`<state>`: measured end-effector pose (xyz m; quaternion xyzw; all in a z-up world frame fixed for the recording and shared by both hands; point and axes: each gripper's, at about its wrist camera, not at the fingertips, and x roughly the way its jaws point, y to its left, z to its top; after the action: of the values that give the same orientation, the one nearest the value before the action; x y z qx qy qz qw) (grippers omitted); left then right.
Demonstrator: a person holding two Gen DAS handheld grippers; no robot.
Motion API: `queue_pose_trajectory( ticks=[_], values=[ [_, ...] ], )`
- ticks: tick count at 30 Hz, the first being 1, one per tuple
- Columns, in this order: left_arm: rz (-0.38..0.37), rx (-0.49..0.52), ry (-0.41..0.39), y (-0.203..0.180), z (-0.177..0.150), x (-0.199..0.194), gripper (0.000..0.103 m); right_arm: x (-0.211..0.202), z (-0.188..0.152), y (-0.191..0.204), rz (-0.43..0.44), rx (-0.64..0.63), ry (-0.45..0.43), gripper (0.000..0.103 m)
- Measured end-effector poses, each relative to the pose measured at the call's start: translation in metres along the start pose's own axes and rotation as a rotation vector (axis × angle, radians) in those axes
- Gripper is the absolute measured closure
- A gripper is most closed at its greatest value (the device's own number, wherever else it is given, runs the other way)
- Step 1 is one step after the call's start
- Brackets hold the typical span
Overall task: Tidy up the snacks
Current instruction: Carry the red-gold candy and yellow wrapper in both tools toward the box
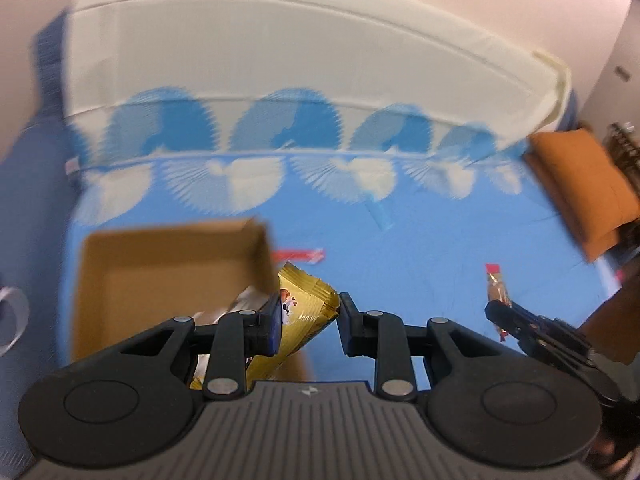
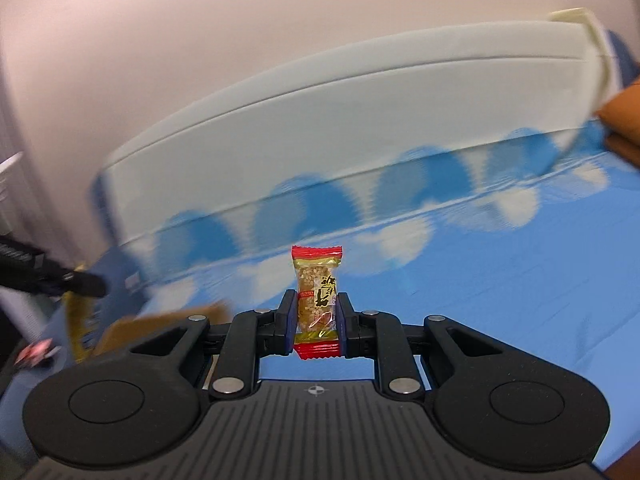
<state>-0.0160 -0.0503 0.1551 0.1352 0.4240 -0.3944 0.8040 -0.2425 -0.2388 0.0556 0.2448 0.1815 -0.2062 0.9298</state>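
Observation:
My left gripper (image 1: 309, 320) hangs over the right edge of an open cardboard box (image 1: 120, 280) on the blue bedsheet. Its jaws stand apart, and a gold snack packet (image 1: 306, 306) leans against the left pad, its lower end dropping toward the box. My right gripper (image 2: 316, 318) is shut on a clear snack bar with red ends (image 2: 317, 300), held upright above the sheet. That gripper and its bar also show in the left wrist view (image 1: 498, 294). A red snack wrapper (image 1: 298, 256) lies on the sheet behind the box.
A silvery packet (image 1: 244, 304) lies inside the box. A white headboard (image 1: 304, 52) runs along the back. An orange pillow (image 1: 584, 184) lies at the right. The sheet has a blue and white fan pattern. The box corner shows at lower left of the right wrist view (image 2: 168, 320).

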Motion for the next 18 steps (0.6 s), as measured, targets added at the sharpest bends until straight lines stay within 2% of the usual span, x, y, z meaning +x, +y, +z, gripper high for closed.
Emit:
queue_pose_trajectory(
  ticks=[2, 5, 12, 15, 18],
  values=[
    [0.039, -0.008, 0.009, 0.013, -0.030, -0.021, 0.072, -0.013, -0.018, 0.028, 0.055, -0.008, 0.031, 0.082],
    [0.060, -0.052, 0.043, 0.034, -0.075, -0.041, 0.072, -0.028, -0.042, 0.067, 0.108, -0.040, 0.077, 0.082],
    [0.082, -0.149, 0.089, 0.060, -0.168, -0.060, 0.072, -0.052, -0.092, 0.134, 0.158, -0.190, 0.166, 0.082],
    [0.079, -0.180, 0.103, 0.067, -0.194, -0.062, 0.072, -0.059, -0.110, 0.152, 0.165, -0.223, 0.215, 0.082],
    [0.058, -0.207, 0.102, 0.074, -0.203, -0.065, 0.072, -0.064, -0.117, 0.162, 0.162, -0.244, 0.220, 0.082]
  ],
)
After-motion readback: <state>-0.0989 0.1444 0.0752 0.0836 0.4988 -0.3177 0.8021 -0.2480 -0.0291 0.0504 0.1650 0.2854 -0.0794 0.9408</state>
